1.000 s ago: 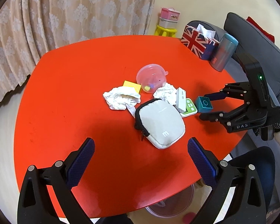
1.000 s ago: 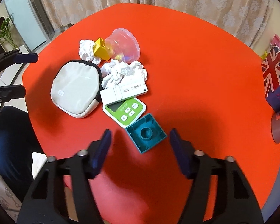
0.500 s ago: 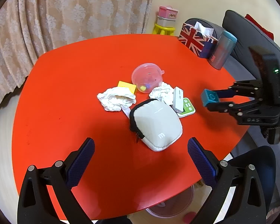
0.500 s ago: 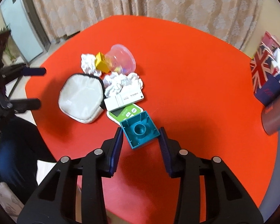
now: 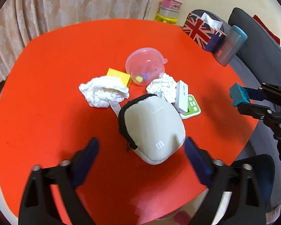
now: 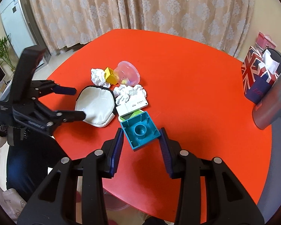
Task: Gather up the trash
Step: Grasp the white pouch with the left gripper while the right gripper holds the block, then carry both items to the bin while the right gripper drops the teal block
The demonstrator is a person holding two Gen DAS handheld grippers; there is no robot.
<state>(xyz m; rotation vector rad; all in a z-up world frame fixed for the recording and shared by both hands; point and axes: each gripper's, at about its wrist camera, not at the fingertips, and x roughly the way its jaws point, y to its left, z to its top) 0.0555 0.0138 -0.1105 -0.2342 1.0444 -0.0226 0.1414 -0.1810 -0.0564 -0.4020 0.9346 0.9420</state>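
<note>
Jaws of the right gripper clamp the teal block, its hollow underside hidden leftward; left gripper gapes empty.

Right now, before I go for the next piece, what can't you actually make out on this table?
- Bin: left wrist view shows only a pale rim under the red table edge; contents hidden.
- Green device: the white box and teal block cover most of it.
- Print on the white box: too small.
- Left hand-held gripper: fingers motion-blurred in its own view.
- Grey pouch: contents unseen.
</note>
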